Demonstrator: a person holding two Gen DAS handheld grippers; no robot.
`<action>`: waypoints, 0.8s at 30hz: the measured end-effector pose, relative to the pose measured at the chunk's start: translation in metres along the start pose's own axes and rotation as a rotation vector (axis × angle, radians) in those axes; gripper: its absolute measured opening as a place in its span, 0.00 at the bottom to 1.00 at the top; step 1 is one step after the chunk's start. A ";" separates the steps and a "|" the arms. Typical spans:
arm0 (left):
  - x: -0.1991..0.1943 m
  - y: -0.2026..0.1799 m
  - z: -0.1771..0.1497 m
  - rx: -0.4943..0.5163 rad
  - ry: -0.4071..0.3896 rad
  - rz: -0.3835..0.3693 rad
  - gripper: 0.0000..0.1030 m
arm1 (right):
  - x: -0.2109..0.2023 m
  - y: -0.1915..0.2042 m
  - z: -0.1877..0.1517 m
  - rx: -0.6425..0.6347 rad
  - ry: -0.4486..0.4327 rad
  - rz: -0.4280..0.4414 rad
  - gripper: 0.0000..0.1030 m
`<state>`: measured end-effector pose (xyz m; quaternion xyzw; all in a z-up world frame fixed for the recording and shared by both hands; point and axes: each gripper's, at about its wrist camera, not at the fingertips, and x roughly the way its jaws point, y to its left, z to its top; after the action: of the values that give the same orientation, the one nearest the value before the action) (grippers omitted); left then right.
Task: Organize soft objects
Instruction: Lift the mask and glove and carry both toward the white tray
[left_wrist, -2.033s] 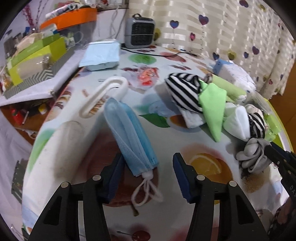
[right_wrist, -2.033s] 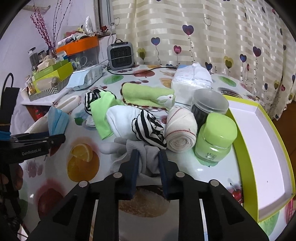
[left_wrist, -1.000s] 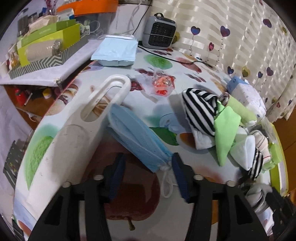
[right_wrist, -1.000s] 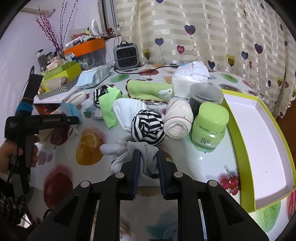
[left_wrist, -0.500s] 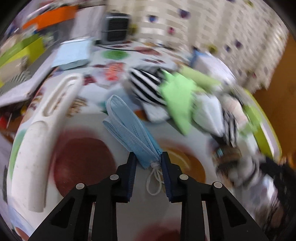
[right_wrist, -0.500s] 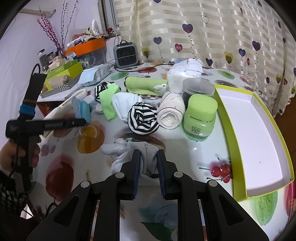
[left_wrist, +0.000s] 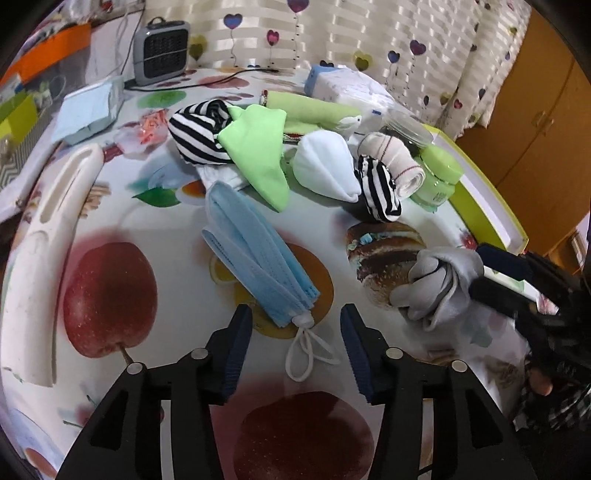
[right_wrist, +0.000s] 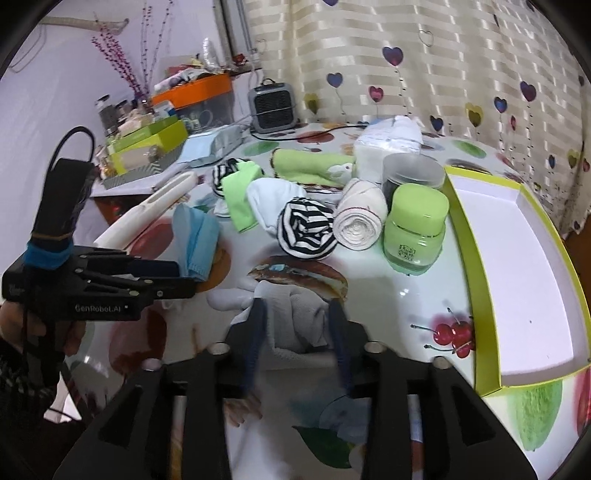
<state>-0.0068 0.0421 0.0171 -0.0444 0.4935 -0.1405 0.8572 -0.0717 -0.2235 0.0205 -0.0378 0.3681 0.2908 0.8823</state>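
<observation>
A bunched grey sock (right_wrist: 295, 314) lies on the fruit-patterned desk (right_wrist: 406, 291) near its front edge, between the jaws of the right hand-held gripper (right_wrist: 295, 328). Those jaws are opening, and the pads stand spread on either side of the sock without pressing it. In the left wrist view the same grey sock (left_wrist: 436, 284) sits at the right, with the dark fingers of the right hand-held gripper (left_wrist: 484, 273) beside it.

A folded blue face mask (left_wrist: 255, 258) lies flat on the desk over a printed orange slice, its white ear loops (left_wrist: 310, 350) trailing toward the camera. The left hand-held gripper (left_wrist: 295, 332) is opening too; its pads stand wide on either side of the loops and the mask's knotted end, touching neither.

Beyond the mask lies a heap of soft things: a black-and-white striped sock ball (right_wrist: 306, 232), a white sock (left_wrist: 328, 170), a light green cloth (left_wrist: 258, 155), a rolled beige bandage (right_wrist: 358, 221) and a second striped bundle (left_wrist: 199, 136). Just right of the bandage stands a green jar (right_wrist: 415, 229), with a dark jar (right_wrist: 410, 173) behind it. A shallow green-edged tray (right_wrist: 476, 295) with a white floor lies at the right. A long white plastic handle (left_wrist: 48, 236) lies along the left side of the desk.
</observation>
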 end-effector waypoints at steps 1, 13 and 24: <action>0.001 0.000 0.001 -0.003 0.000 0.003 0.49 | 0.000 0.000 0.000 -0.012 -0.004 0.009 0.52; 0.009 0.020 0.023 -0.179 -0.028 0.047 0.57 | 0.024 0.008 0.004 -0.116 0.052 0.039 0.53; 0.016 0.017 0.030 -0.168 -0.048 0.083 0.36 | 0.030 0.012 0.004 -0.128 0.053 -0.039 0.54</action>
<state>0.0303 0.0516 0.0154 -0.0993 0.4842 -0.0620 0.8671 -0.0586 -0.1973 0.0052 -0.1091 0.3710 0.2955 0.8736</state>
